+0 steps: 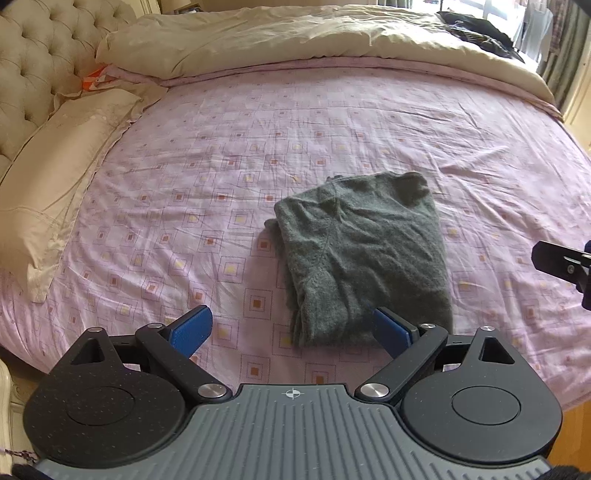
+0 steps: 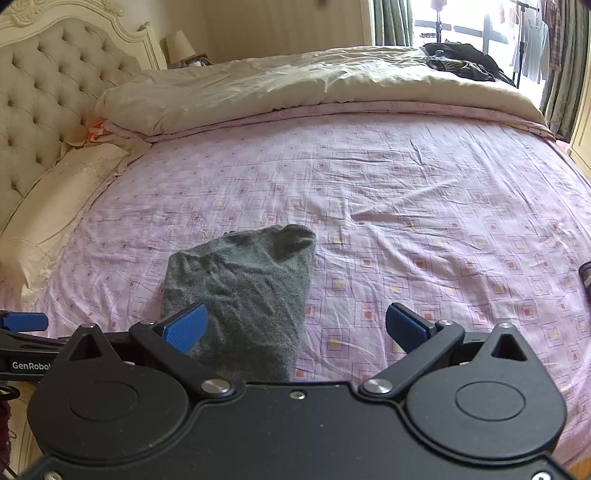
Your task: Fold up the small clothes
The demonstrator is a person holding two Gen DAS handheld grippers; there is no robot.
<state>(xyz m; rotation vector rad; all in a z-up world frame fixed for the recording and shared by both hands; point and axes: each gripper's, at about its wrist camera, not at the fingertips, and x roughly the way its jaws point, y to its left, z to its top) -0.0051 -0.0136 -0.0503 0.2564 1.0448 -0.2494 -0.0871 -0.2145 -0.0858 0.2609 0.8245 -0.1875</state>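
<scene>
Both grippers, left (image 1: 291,328) and right (image 2: 297,326), are held released at six o'clock of the folded grey garment (image 1: 362,251), seemingly finished.

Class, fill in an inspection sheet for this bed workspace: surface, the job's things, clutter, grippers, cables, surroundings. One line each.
Surface: bed with a pink patterned sheet, lightly wrinkled.
Job's things: one grey garment, already folded into a compact bundle, lying on the sheet near the front edge.
Clutter: pile of dark clothes on the beige duvet at the far side; cream pillow at the left; something orange by the headboard.
Grippers: left gripper open, holding nothing, at the garment's near end; right gripper open, holding nothing.
Cables: nothing seen.
Surroundings: tufted headboard, bedside lamp, curtains and window, hanging clothes beyond.
</scene>
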